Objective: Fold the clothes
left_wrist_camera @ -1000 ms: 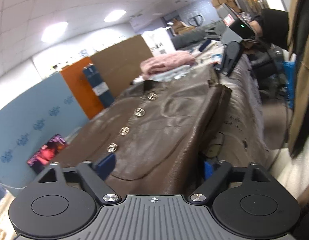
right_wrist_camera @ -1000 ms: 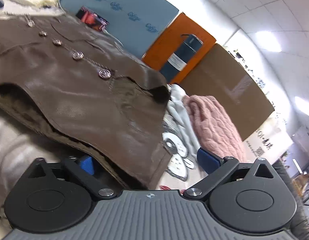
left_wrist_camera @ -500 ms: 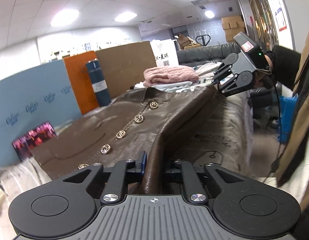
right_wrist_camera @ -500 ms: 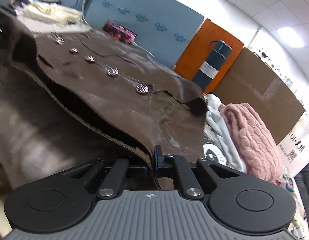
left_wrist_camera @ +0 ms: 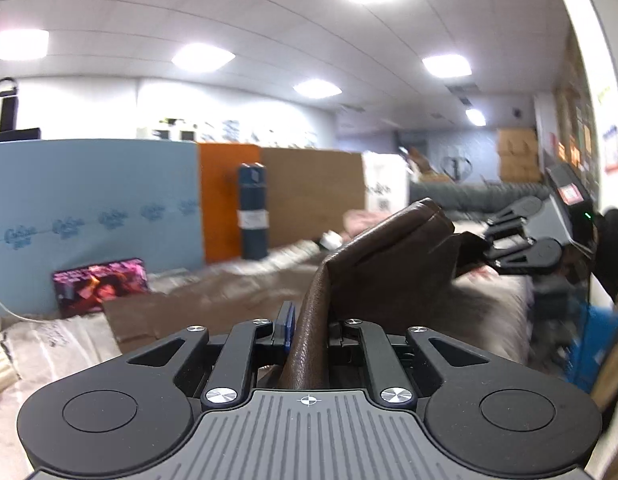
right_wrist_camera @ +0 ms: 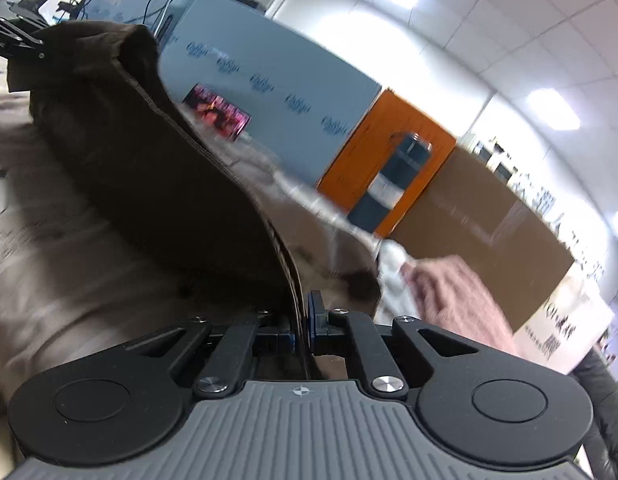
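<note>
- While both grippers clamp it, the jacket [left_wrist_camera: 389, 264] hangs raised between them, its brown leather edge lifted off the table [left_wrist_camera: 61, 344].
- Left gripper [left_wrist_camera: 308, 334]: jaws closed on a thick fold of the jacket's edge, which rises between the blue pads and runs away toward the far end.
- Right gripper [right_wrist_camera: 300, 326]: jaws closed on a thinner seam of the same edge; the dark underside of the jacket [right_wrist_camera: 121, 152] sweeps up and left from it.
- In the left wrist view the right gripper [left_wrist_camera: 489, 244] shows at the far right, pinching the jacket's other end; in the right wrist view the left gripper [right_wrist_camera: 17, 38] shows at the upper left, at the jacket's top corner.
- The rest of the jacket lies flat on the table below the lifted edge, blurred.
- Open room: the table's near left part is bare covering; above the lifted edge only ceiling and lights.
- Bounds: behind the table stand a blue panel [left_wrist_camera: 93, 216], an orange panel [left_wrist_camera: 225, 200] and a cardboard sheet [left_wrist_camera: 313, 196], upright in a row.
- A dark blue flask [left_wrist_camera: 252, 212] stands upright against the orange panel, lid on; its contents cannot be told.
- A pink-lit screen [left_wrist_camera: 99, 288] leans at the foot of the blue panel.
- A pink knit [right_wrist_camera: 453, 300] and a white cloth [right_wrist_camera: 393, 276] lie just beyond the jacket's end, near the right gripper.
- A white bag [right_wrist_camera: 565, 320] stands beside the knit; what it holds is out of sight.
</note>
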### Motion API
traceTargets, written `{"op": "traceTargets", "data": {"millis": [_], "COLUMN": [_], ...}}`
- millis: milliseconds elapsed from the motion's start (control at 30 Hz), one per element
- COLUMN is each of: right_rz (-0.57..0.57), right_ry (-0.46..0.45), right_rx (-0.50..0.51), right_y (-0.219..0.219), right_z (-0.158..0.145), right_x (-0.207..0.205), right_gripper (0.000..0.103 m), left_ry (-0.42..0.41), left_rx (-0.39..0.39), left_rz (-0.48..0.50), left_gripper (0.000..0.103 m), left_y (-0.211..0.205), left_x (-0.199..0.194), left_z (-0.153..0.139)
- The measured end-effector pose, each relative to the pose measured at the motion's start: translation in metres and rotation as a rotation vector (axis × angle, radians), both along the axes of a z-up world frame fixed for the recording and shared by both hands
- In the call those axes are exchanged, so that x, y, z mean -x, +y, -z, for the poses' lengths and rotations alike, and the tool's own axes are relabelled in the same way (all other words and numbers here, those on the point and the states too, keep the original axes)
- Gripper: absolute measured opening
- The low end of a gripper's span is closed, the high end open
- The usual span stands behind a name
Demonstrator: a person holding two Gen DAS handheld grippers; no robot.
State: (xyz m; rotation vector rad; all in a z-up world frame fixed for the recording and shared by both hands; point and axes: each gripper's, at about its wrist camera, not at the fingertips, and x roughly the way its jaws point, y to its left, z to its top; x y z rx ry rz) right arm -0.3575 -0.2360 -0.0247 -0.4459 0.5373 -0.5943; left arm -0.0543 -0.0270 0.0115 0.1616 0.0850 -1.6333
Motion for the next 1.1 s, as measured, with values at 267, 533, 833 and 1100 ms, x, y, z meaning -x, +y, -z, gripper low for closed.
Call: {"op": "traceTargets", "data": {"millis": [267,533,833,1100], "right_rz": [-0.061,-0.115,-0.092,-0.055], "right_ry": [-0.006,0.078,0.142,0.104], "right_rx": [0.124,0.049,-0.071,-0.199], "right_y": [-0.041,-0.108,-0.156,-0.189], "right_z": [-0.035,-0.04,-0.022,-0.007], "right_x": [-0.043,-0.108,-0.136,-0.134], "right_gripper": [0.006,0.006,0.006,0.027], "left_ry": [0.088,0.216,0.297,0.321], "left_rx": [0.07,-0.035,-0.137,-0.21], "left_rz": [-0.126,-0.183,-0.177,-0.201], "left_gripper": [0.012,0.008,0.007,0.016], "left_y": [-0.047,-0.114,-0.184,-0.203], "left_x": [-0.048,-0.118,-0.175,-0.192], "left_z": [-0.029,-0.023,-0.007,0.015]}}
